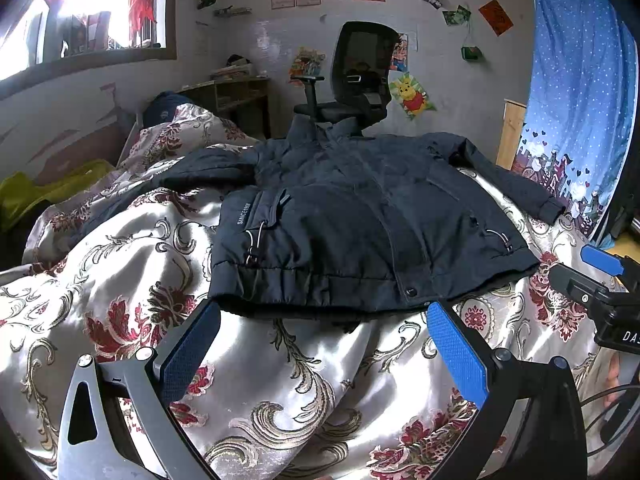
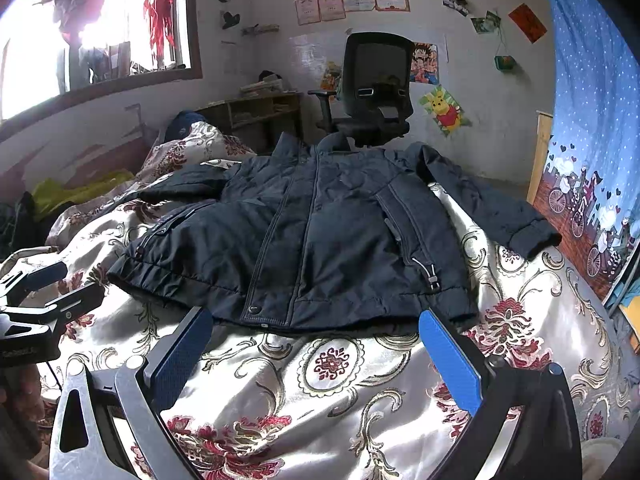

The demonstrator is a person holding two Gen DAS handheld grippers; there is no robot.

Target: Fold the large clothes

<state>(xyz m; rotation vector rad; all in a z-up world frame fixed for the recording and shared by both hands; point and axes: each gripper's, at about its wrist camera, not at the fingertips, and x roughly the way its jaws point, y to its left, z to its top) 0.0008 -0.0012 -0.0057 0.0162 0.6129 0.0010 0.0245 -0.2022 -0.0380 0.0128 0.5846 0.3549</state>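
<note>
One jacket [image 1: 352, 216] flat on my quilt [image 1: 280, 380]; both my grippers [image 1: 324, 344] [image 2: 316, 344] spread, empty; chair [image 1: 360, 76] far.

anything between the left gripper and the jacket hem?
No object. In the left wrist view the open left gripper is separated from the jacket hem only by bare floral bedspread; its fingertips sit just short of the hem.

A bed [image 1: 280, 400] with a shiny floral cover carries a dark jacket [image 1: 360, 220] spread flat, front up, sleeves out; a yellow-green cloth [image 1: 36, 192] lies far left.
</note>
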